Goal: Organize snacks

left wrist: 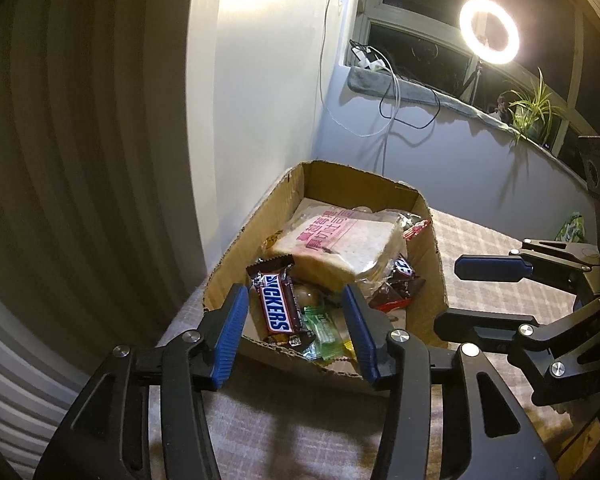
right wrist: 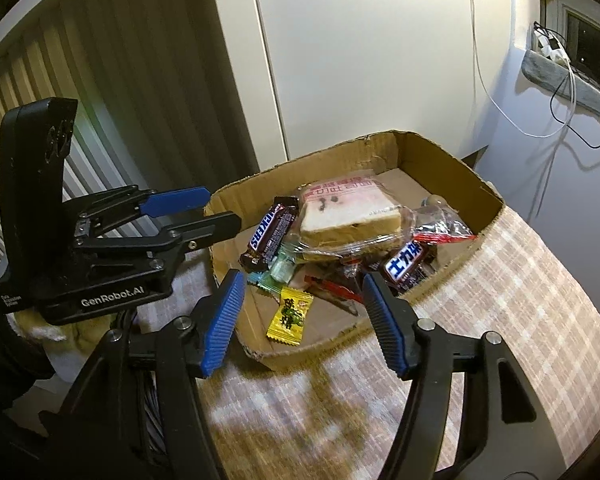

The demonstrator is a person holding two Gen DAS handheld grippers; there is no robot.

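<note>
Both hand-held grippers, left [left wrist: 296, 322] and right [right wrist: 302, 314], are held wide open, with nothing gripped, just before the cardboard box [right wrist: 452, 160], where snacks are piled.

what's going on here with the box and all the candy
A person holds a two-finger gripper in each hand over a cardboard box on a checked tablecloth. The box already holds a wrapped slice of bread, a Snickers bar, a yellow candy and other wrapped sweets. The left gripper and right gripper both hover open at the box's near edge, holding nothing. A green packet lies outside on the cloth.
</note>
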